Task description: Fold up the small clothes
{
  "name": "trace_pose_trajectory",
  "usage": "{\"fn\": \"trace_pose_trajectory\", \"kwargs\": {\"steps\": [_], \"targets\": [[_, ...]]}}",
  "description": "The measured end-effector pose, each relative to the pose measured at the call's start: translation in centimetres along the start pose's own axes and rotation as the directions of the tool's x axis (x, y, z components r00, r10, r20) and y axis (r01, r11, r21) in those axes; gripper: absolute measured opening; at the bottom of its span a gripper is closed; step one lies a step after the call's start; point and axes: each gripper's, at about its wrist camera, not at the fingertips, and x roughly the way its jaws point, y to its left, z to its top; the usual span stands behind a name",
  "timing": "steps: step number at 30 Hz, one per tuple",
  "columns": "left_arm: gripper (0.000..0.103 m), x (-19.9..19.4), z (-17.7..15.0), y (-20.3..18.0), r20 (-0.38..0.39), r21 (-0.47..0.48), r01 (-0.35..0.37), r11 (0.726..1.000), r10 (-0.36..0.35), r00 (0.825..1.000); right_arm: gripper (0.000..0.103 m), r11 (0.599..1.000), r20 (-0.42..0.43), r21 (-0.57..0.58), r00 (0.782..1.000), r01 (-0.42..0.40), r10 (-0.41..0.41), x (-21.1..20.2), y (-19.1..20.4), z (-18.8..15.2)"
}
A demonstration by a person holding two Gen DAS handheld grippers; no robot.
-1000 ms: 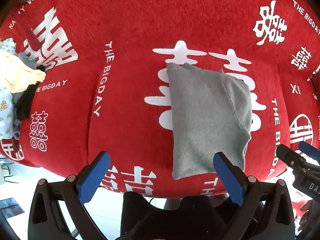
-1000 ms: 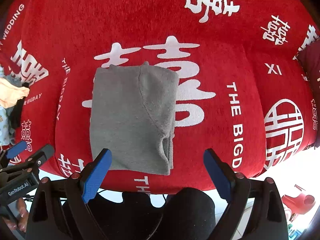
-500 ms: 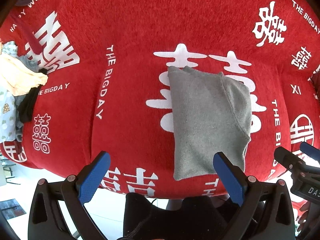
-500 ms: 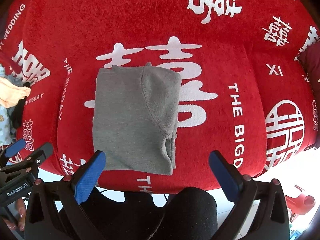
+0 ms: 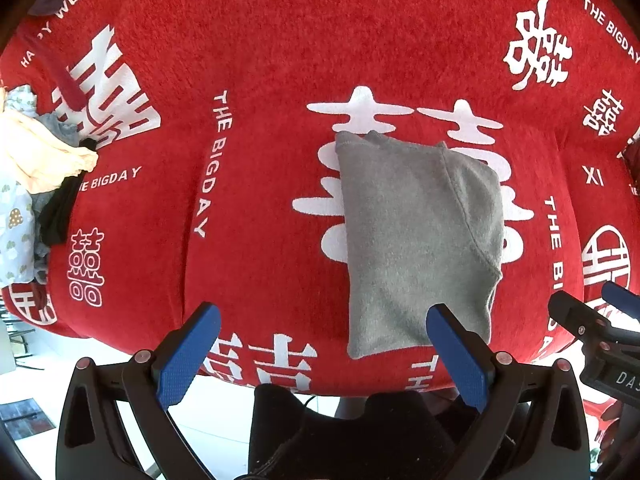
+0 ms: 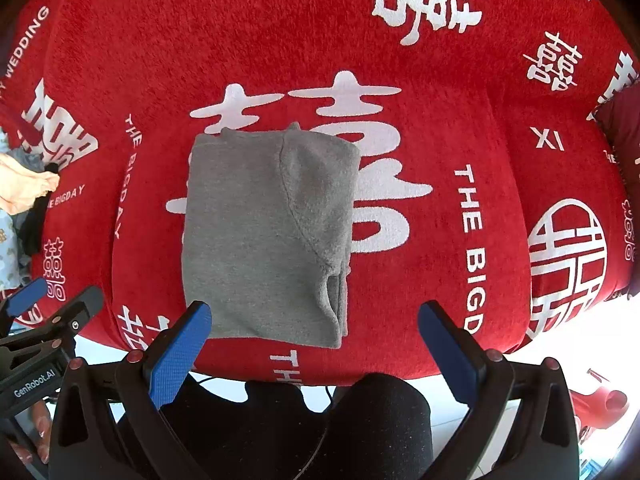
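One grey garment [image 6: 264, 236], folded, flat, rectangular

Red plush cover [image 5: 280, 60] with white wedding lettering over furniture; pale glossy floor [image 5: 32, 364] below, bright daylight.

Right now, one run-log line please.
phase: fold done | grey garment: folded on red blanket | left gripper: open, empty | right gripper: jaws just opened, empty | unfolded pile: waiting

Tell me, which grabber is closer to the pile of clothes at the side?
Left. The pile sits at the left edge of its view, past the left gripper. The right gripper hangs farther over, with the folded gray cloth ahead and the pile far left.
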Motion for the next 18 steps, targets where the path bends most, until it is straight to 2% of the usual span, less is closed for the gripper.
{"fn": "trace_pose_trajectory", "kwargs": {"steps": [18], "targets": [[0.103, -0.26, -0.23, -0.04, 0.002, 0.001, 0.022, 1.000, -0.022, 1.000, 0.103, 1.000, 0.003, -0.023, 1.000, 0.008, -0.008, -0.08, 0.15, 0.11]]}}
